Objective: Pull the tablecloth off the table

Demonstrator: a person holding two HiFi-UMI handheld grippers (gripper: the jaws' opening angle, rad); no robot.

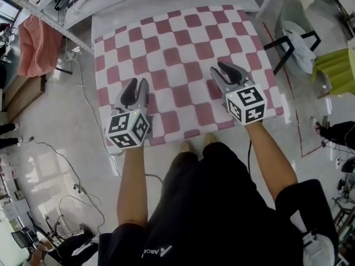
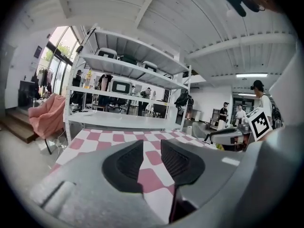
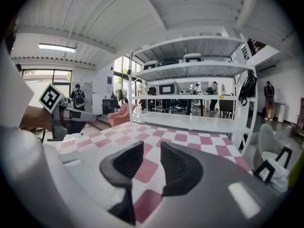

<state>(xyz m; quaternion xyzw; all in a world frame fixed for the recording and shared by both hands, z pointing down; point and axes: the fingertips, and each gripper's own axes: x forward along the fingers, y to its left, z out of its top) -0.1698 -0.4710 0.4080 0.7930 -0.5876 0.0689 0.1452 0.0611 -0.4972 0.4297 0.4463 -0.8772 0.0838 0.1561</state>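
A pink-and-white checked tablecloth (image 1: 183, 49) covers the table (image 1: 166, 3) in front of me. My left gripper (image 1: 138, 83) hovers over the cloth's near left part, and its jaws stand slightly apart. In the left gripper view the left gripper (image 2: 152, 144) shows the checked cloth (image 2: 118, 137) through the gap, with nothing pinched. My right gripper (image 1: 217, 68) is over the near right part of the cloth. In the right gripper view the right gripper (image 3: 152, 146) likewise stands open above the cloth (image 3: 180, 137), apart from it.
A white shelf rack (image 2: 128, 89) stands just beyond the table's far edge. A pink cloth (image 1: 36, 46) hangs over a chair at the left, with cables (image 1: 83, 93) on the floor. A chair (image 1: 297, 35) stands at the right. People (image 2: 259, 99) are in the background.
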